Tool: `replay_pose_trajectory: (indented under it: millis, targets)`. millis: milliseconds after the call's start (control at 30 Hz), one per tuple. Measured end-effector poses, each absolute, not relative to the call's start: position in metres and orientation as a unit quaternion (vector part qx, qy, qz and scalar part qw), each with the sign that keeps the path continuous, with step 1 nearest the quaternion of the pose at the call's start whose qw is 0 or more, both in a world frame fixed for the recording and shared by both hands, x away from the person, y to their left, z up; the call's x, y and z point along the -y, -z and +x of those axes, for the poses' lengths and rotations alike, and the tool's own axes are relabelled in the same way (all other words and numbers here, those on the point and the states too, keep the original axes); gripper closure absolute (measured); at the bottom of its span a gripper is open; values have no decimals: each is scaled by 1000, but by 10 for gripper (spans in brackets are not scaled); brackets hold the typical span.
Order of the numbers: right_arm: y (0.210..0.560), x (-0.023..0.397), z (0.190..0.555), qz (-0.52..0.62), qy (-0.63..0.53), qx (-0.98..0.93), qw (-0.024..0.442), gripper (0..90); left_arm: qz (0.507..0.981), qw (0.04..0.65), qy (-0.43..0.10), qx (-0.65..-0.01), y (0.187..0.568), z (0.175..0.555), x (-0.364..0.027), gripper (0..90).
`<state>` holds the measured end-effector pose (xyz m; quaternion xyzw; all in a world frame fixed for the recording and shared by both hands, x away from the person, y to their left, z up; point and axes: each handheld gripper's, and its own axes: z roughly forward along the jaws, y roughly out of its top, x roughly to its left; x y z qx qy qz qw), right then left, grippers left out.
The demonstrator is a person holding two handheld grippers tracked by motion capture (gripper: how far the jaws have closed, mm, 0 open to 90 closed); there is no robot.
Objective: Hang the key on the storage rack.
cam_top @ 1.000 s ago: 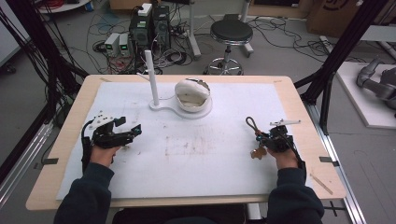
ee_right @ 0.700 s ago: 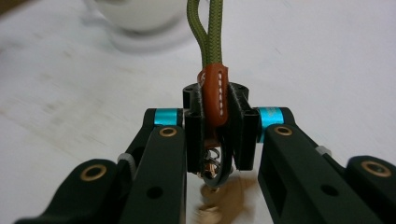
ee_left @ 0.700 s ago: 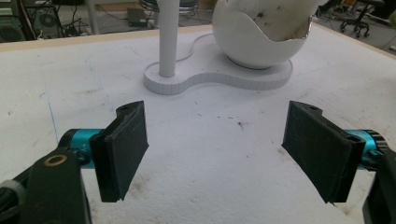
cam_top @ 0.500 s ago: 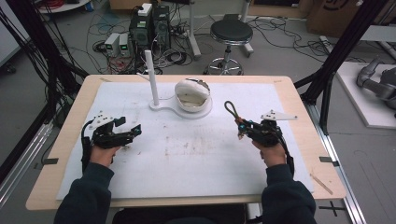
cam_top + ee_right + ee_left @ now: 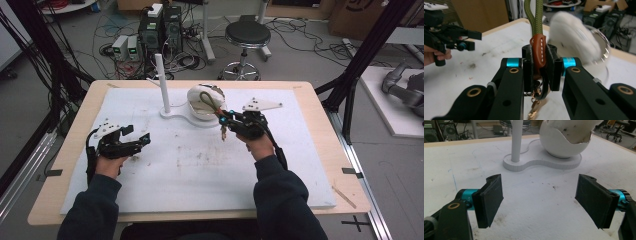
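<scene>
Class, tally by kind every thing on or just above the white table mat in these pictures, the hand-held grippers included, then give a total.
Black two-jaw grippers: 2 (left gripper, right gripper)
White stand with upright post and flat base: 1
White cracked-egg-shaped bowl: 1
Olive cord keychain with brown leather tab: 1
Total: 5

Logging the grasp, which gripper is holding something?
The right gripper: its jaws clamp the keychain by its brown leather tab. The left gripper is open and empty.
</scene>
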<state>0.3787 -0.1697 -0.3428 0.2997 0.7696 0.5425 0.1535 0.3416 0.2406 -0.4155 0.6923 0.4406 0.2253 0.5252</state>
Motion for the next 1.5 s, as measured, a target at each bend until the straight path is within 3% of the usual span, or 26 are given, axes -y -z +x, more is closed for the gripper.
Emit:
replay_pose_trajectory:
  millis: [400,767,1500]
  targets:
    - [313,99,411,252,-552,-780,153,790,693,527,-224,-439,415,342,-240,218]
    - [314,55,440,252,-536,-794,135,790,692,528,-222,-440,416,342,-240,218]
    - [334,28,470,312,-485,-803,150,790,690,530,-219,-441,416,342,-240,218]
